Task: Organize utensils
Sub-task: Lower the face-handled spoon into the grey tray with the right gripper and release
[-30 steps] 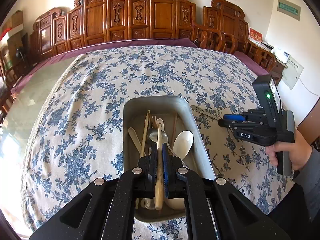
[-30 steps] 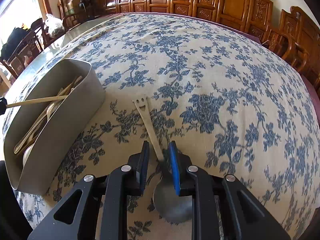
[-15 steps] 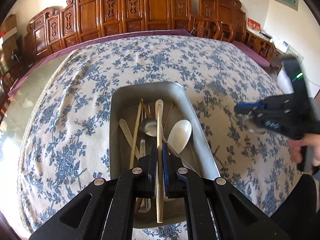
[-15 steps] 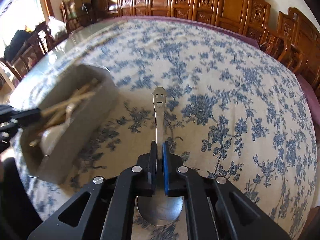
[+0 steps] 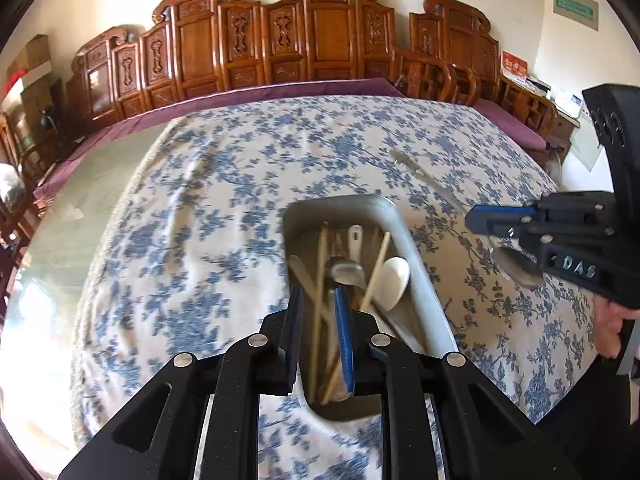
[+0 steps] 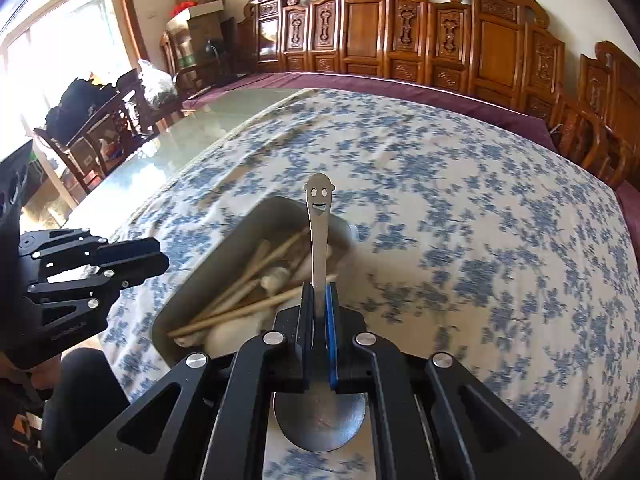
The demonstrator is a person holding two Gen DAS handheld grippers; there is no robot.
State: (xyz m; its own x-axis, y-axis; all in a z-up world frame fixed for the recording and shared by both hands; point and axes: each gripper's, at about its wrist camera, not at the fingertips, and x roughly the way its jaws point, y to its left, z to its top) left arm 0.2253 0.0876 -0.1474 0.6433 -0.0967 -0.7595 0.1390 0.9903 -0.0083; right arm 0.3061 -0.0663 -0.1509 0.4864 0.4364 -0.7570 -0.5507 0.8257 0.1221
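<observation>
Spoon (image 6: 319,240) first: it is shiny metal with a smiley face on the end of its handle, and the right gripper (image 6: 319,304) has its fingers (image 6: 306,320) squeezed tight on the handle. Its round bowl sits back under the fingers and the smiley end points forward. The spoon is up in the air, off the table (image 6: 500,240) with the blue flower cloth, and looks to be just above the near part of the grey bin (image 6: 176,320).

The left gripper (image 5: 318,320) has just been opening its fingers (image 5: 344,336). They stand a little apart now and press on nothing. A wooden chopstick (image 5: 318,300) shows between them, but it lies down in the bin with the other chopsticks and a white spoon (image 5: 394,280).

So the step in hand looks like this: the chopstick is dropped off, and the smiley spoon is being carried over. Next, I think the right hand should go right over the open bin, dip down a bit, then let go. The left gripper hangs close over the bin, so it should move away to make room.
</observation>
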